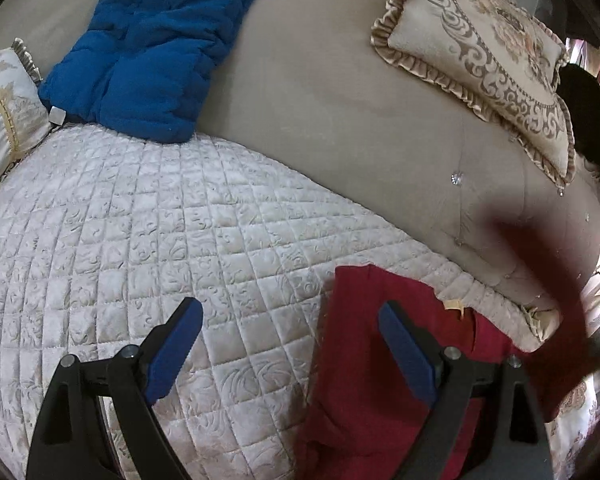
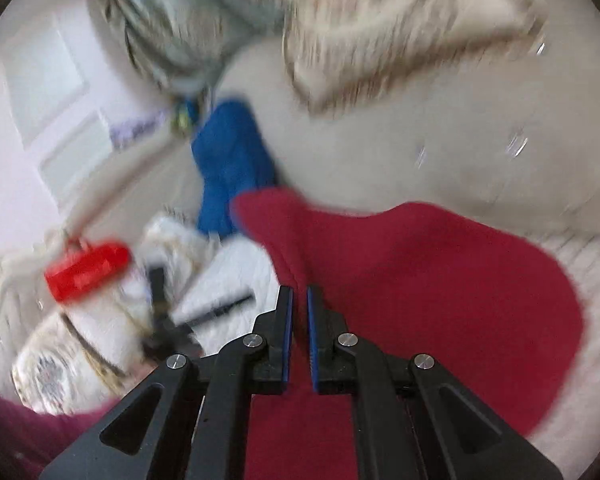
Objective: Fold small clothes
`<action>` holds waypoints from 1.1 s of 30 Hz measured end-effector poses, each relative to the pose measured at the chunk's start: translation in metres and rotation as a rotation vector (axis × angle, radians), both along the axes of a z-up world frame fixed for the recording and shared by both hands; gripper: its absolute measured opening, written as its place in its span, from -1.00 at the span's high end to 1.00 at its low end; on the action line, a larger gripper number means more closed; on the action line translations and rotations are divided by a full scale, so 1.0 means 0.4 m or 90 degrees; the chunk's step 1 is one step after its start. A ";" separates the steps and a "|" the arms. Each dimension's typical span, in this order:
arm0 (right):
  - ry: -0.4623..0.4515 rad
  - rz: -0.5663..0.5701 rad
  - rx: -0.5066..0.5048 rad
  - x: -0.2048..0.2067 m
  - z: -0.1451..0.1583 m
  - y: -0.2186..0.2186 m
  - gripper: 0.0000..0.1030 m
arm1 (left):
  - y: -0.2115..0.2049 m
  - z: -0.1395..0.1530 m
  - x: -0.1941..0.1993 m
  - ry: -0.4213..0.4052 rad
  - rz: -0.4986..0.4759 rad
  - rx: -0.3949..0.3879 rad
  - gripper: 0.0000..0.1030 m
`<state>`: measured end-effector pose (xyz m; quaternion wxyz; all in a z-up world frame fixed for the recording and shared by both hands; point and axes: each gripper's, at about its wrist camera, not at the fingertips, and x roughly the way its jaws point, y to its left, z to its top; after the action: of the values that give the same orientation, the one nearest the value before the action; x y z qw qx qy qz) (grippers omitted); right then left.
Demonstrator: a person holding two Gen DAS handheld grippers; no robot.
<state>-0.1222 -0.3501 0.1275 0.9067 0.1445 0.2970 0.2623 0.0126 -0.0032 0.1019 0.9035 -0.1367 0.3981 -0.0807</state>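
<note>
We take the quilted cover (image 1: 148, 240) as landmark, pale, diamond-stitched, spread on a beige sofa (image 1: 340, 100). Behind it a blue padded cushion (image 1: 152, 48) leans on the sofa back; past its far right sits a frilled patterned pillow (image 1: 488, 64), at its left edge another pale pillow (image 1: 4, 120). The red garment (image 1: 364, 360) lies on the cover's right part, hanging over the front edge.

Left wrist view is sharp: left gripper (image 1: 288, 344) fingers (image 1: 176, 344) spread wide, nothing between them, one finger above the cover, the other above the garment. A blurred dark red streak crosses the right side; we cannot tell what it is.

Only the right wrist view, heavily blurred, shows the right gripper (image 2: 300, 332) fingers (image 2: 286, 332) clenched on red garment cloth, a white wall left of the cover, a red object (image 2: 86, 272), and a maroon sleeve (image 2: 20, 432) at bottom left.
</note>
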 end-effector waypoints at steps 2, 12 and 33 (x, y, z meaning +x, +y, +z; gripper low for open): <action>0.070 0.014 -0.019 0.072 -0.132 0.076 1.00 | -0.004 -0.005 0.005 0.004 -0.005 0.001 -0.80; 0.133 -0.150 -0.145 -0.033 -0.204 -0.029 0.58 | -0.089 -0.037 -0.001 0.028 -0.064 0.078 -0.80; 0.164 -0.396 -0.163 -0.133 -0.253 -0.268 0.74 | -0.095 -0.049 -0.001 0.039 -0.061 0.100 -0.80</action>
<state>-0.1753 -0.4574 0.0262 0.9089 0.1450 0.3813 -0.0861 0.0123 -0.0412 0.0821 0.8941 -0.0483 0.4364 -0.0882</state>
